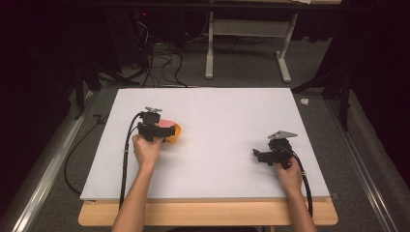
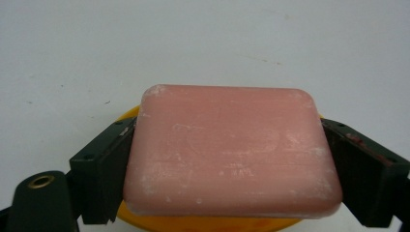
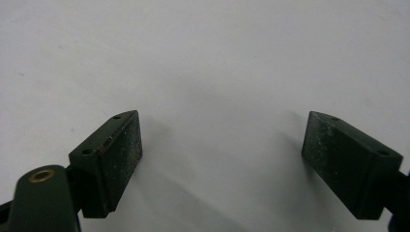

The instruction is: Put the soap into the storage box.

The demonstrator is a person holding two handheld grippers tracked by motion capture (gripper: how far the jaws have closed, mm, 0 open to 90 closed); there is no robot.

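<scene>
Left gripper: clenching on the pink soap bar, its black jaws pressing against the bar's two short ends; in the high view it is sitting on the left part of the desk.
Soap bar: lying flat over an orange dish, whose rim is peeking out below and behind it; whether it is resting on the dish or hanging just above it, I cannot tell.
Slip risk: the bar's rounded, chalky edges are giving the jaws little to bite on, so, as I judge it, a loosening squeeze could be letting it slide out.
Dish risk: any sideways tug is likely dragging or tipping the light dish.
Right gripper: released, jaws standing wide apart over bare white desk, holding nothing.
Far side: grey floor and a table frame are lying beyond the desk.
</scene>
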